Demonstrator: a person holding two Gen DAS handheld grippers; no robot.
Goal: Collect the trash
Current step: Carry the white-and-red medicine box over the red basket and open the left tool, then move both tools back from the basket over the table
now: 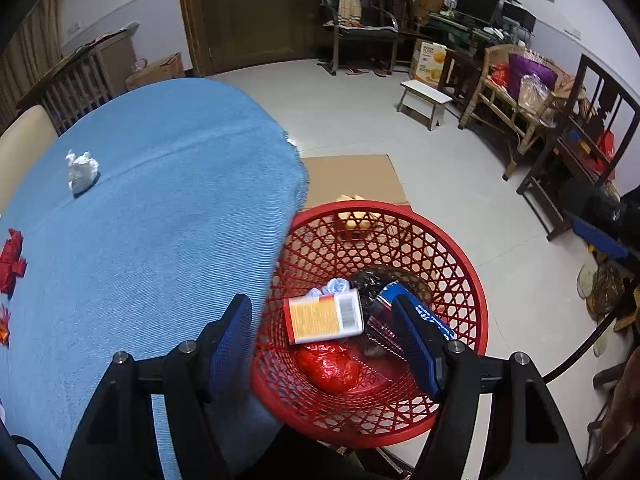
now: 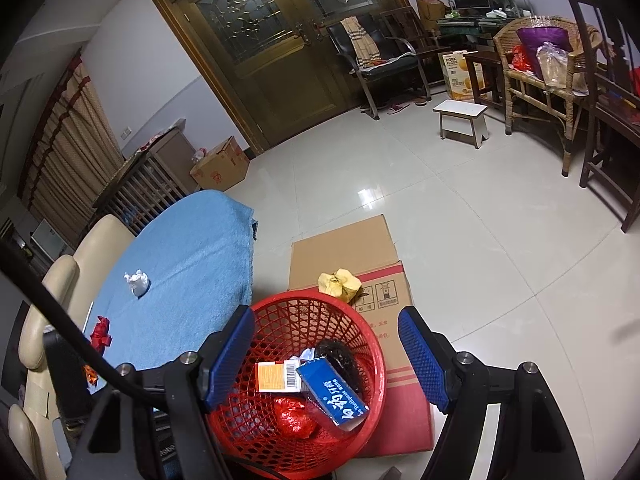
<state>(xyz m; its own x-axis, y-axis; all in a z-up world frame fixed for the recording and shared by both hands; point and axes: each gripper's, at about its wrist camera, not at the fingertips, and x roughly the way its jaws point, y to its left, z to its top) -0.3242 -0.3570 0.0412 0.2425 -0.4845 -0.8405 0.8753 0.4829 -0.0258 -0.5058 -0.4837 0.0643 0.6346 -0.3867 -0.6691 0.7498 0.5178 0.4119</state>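
Left wrist: red lattice basket [image 1: 460, 272] holds boxes, wrappers.

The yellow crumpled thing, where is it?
In the right wrist view, the yellow wad lies on the flat cardboard on the floor, just beyond the red basket.

"PORK FLOSS" on the carton [image 2: 456, 74]; "toothpaste" on the blue box [image 2: 334, 396].
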